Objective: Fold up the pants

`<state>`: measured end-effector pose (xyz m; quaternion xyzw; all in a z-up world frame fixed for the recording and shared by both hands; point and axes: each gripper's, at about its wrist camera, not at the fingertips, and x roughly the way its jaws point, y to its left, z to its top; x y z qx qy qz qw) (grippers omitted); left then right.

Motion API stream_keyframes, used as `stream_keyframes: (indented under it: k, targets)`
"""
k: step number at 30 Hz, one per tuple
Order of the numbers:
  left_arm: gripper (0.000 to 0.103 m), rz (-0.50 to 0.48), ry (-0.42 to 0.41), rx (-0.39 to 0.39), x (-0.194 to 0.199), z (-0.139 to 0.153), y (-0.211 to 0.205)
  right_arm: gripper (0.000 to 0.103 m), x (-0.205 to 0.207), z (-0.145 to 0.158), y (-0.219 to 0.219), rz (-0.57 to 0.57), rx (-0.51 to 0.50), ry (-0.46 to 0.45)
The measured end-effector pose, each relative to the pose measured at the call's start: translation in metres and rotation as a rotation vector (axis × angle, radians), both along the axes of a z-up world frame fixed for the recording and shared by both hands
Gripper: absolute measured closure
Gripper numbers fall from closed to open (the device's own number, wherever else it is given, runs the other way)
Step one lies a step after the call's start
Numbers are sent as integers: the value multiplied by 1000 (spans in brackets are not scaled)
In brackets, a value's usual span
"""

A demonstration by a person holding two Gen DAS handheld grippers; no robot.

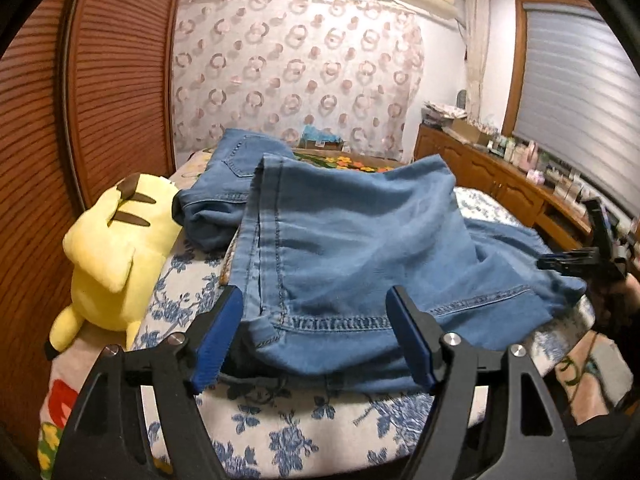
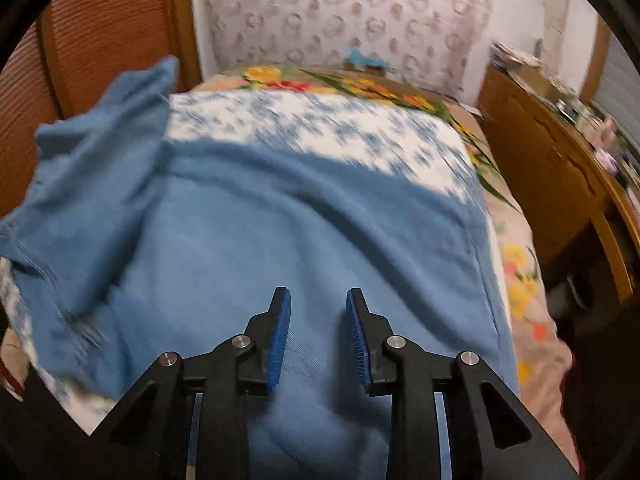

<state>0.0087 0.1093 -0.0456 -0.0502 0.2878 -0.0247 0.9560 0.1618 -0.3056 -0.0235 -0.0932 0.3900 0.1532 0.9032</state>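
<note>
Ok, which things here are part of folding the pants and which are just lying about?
Job:
blue denim pants
left gripper, open
right gripper, open

Lying about:
yellow plush toy
blue floral bedspread
brown wooden dresser

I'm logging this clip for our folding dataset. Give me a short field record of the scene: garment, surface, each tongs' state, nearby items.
garment: blue jeans, rumpled, partly doubled over
surface: bed with blue floral cover
left tongs: open, at the hem, jaws astride the cloth, not closed on it
right tongs: open, above the denim, nothing gripped
nearby: yellow plush toy beside the jeans; wooden cabinet along the far side
image quality: right wrist view blurred
</note>
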Motion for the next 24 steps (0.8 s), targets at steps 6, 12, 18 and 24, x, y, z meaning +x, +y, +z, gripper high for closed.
stream_keyframes:
  k: [6,12,18,24]
  targets:
    - [48,23,57,23,18,-15,9,73,-11,-19,-26,-51,39,2]
    - [52,46,145,64,21,-39,17,73,-30,-18,-35,-98,34,-4]
    - [82,43,137,112,11,-46,18,73,-57,-5,-57,-174,54,-13]
    - [87,53,125,112,3,-43,27,73,-73,-2,-81,-239,46,-16]
